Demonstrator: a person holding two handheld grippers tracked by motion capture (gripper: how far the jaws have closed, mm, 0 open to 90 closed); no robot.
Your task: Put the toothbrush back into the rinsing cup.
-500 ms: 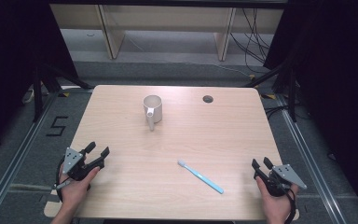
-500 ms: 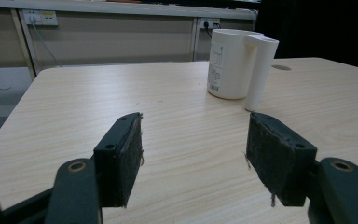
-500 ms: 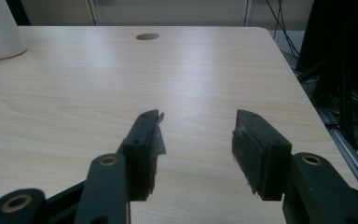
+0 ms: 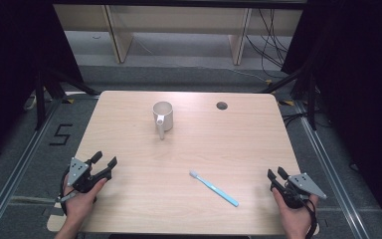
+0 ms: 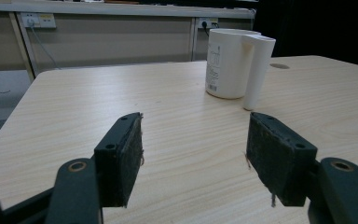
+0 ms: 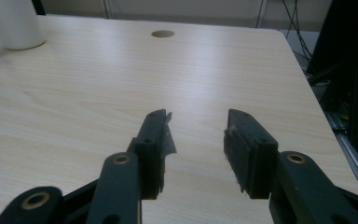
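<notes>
Left gripper (image 4: 104, 163) near table's (image 4: 129, 214) left edge, jaws spread, empty. Right gripper (image 4: 276, 175) near right edge, jaws apart, empty. Between them: slim light-blue toothbrush (image 4: 214, 187), white bristle head, lying flat. Farther: white mug (image 4: 162, 117), upright.

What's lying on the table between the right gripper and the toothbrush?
Nothing: in the high view only bare table separates the right gripper from the toothbrush.
</notes>
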